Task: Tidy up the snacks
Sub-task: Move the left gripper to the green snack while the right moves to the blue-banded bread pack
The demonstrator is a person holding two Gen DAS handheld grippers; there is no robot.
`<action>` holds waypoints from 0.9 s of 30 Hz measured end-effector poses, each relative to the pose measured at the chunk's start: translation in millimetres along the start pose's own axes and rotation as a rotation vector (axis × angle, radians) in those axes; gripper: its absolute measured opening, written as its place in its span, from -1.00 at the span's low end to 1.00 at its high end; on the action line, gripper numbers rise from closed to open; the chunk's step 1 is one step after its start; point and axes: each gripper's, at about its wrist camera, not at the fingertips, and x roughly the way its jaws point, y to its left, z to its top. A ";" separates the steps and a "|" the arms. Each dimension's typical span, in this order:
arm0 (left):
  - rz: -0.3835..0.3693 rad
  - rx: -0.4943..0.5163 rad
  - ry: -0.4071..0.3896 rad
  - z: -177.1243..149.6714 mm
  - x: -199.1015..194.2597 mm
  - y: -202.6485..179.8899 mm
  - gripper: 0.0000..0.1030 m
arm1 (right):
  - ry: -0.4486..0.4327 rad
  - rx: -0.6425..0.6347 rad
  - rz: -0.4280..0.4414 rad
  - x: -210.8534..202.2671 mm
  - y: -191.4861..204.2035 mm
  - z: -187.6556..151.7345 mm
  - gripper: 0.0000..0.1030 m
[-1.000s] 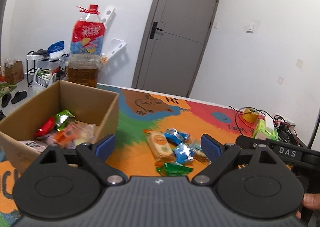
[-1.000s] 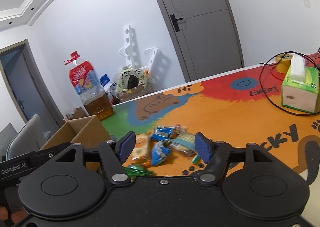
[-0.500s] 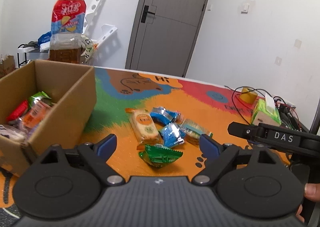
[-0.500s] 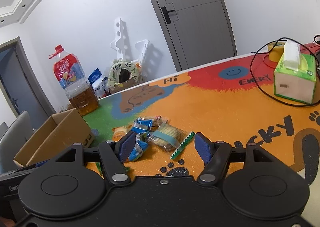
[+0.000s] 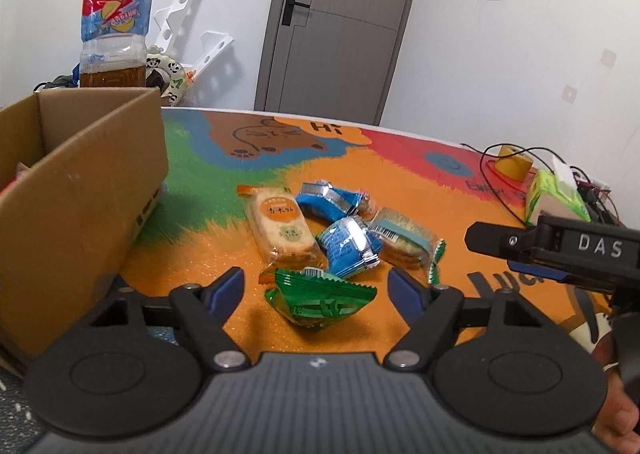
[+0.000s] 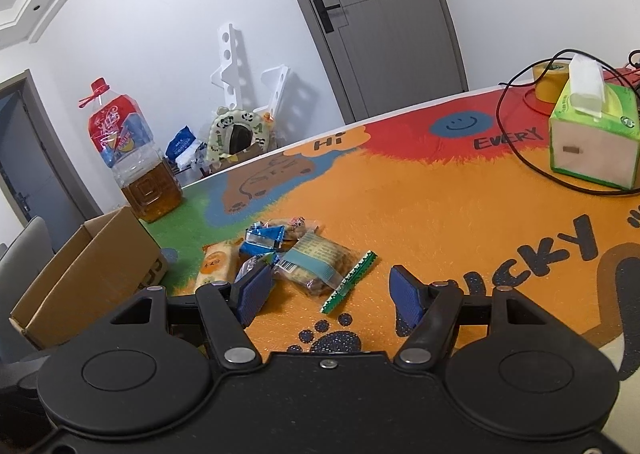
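A small pile of snack packets lies on the colourful mat. A green packet (image 5: 320, 300) sits nearest, between the tips of my open, empty left gripper (image 5: 316, 286). Behind it lie an orange-label cracker pack (image 5: 282, 228), two blue packets (image 5: 348, 242) and a clear biscuit pack (image 5: 406, 238). A cardboard box (image 5: 80, 190) stands at the left. My right gripper (image 6: 328, 294) is open and empty, just short of the clear biscuit pack (image 6: 316, 264); the box (image 6: 92, 274) is at its left. The right gripper also shows in the left wrist view (image 5: 516, 250).
A large bottle of amber liquid (image 5: 114, 22) stands behind the box. A green tissue box (image 6: 592, 138), a yellow tape roll (image 6: 550, 76) and black cables (image 6: 520, 158) lie at the mat's right. The table edge runs along the back.
Both grippers have moved forward and down toward the snack pile. The left one swung right, away from the box, until the green packet lies between its fingers. Both stayed open.
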 end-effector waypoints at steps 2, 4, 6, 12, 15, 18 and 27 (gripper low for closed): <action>0.005 -0.001 0.009 -1.6 4.2 -0.1 0.35 | 0.004 -0.001 0.000 3.9 -0.5 0.2 0.28; 0.007 -0.003 0.009 -3.1 7.9 0.9 0.13 | 0.008 -0.002 0.001 8.0 -0.8 0.9 0.28; 0.011 -0.003 0.014 -3.7 11.0 2.7 0.00 | 0.011 -0.002 0.005 12.4 -0.8 1.7 0.28; 0.005 -0.036 0.010 1.3 6.5 12.0 -0.05 | 0.024 -0.006 0.018 28.6 0.5 4.4 0.28; 0.008 -0.048 -0.002 6.2 2.4 17.2 -0.05 | 0.033 -0.020 0.027 38.8 3.2 7.3 0.28; 0.015 -0.056 -0.014 12.1 0.6 21.3 -0.05 | 0.044 -0.047 0.028 49.9 7.1 11.6 0.28; 0.036 -0.079 -0.020 19.7 5.1 29.2 -0.05 | 0.057 -0.096 0.020 74.1 14.0 26.3 0.28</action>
